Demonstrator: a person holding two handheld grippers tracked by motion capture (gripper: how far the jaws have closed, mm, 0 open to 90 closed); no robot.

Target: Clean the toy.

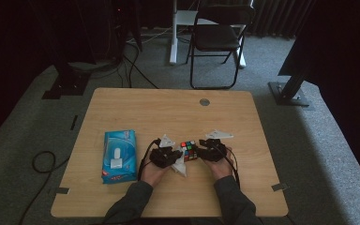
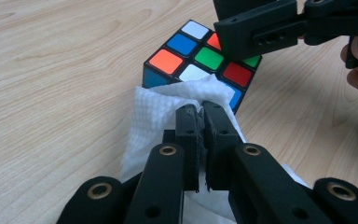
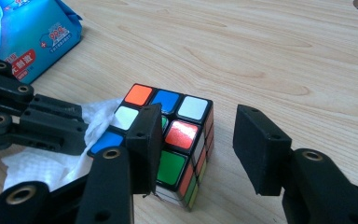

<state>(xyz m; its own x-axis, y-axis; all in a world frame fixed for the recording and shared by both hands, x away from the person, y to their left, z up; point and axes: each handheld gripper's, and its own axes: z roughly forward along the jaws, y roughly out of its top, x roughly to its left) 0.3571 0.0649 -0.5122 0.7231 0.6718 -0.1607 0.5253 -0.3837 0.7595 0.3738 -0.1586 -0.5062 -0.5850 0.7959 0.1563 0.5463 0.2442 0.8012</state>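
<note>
I find the puzzle cube [image 1: 190,150] standing on the wooden table [image 1: 168,112], near its front centre, between my two grippers. My left gripper [image 2: 200,109] has its jaws clamped together on a white wipe [image 2: 158,112], which is pressed against the cube's near side and top edge. My right gripper [image 3: 198,140] stands open: one jaw lies over the cube's top face, the other is clear of its side. A blue wipes packet [image 1: 120,156] lies well to the left; its red label carries "99.9" and other characters I cannot read.
</note>
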